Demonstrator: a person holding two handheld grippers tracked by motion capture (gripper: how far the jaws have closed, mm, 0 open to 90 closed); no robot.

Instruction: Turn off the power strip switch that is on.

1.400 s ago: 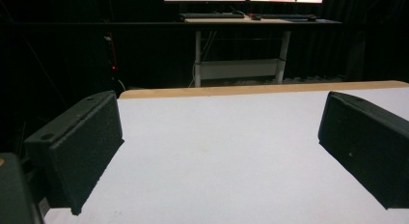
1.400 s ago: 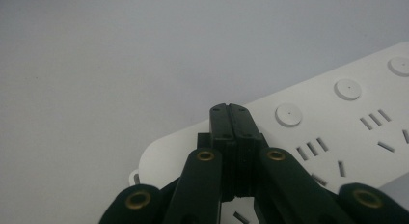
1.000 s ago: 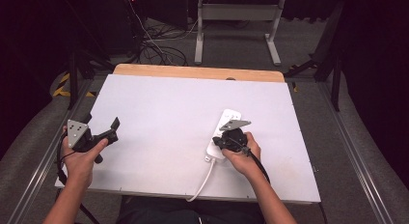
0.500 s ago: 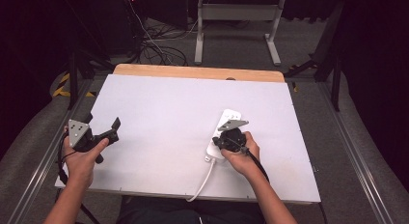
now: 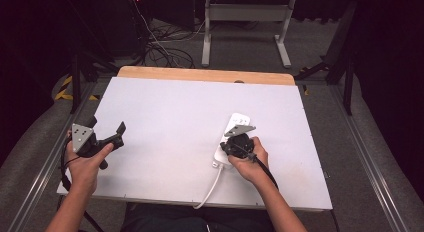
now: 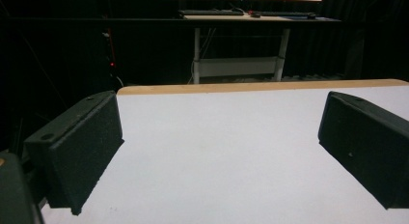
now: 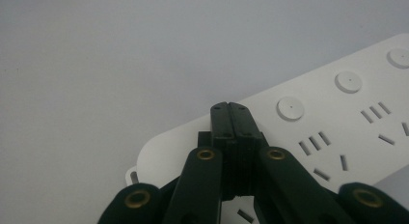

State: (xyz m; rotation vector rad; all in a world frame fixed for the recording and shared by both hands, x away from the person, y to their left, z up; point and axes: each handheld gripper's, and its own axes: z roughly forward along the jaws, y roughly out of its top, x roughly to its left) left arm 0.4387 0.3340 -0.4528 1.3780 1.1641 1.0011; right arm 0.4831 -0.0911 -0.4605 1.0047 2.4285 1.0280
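Tongs of the right hand are clenched, empty, tips over the near end of the white power strip; its round buttons show there. Left tongs are released above bare surface, well apart.

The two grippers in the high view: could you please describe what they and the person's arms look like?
Both are black. The left gripper has two broad, flat jaw blocks and a grey three-cornered plate with small holes on top. The right gripper carries a similar grey plate; its slim linkage arms have brass-coloured rivets. A black cable trails along the right forearm. Both forearms are bare, with no sleeves visible.
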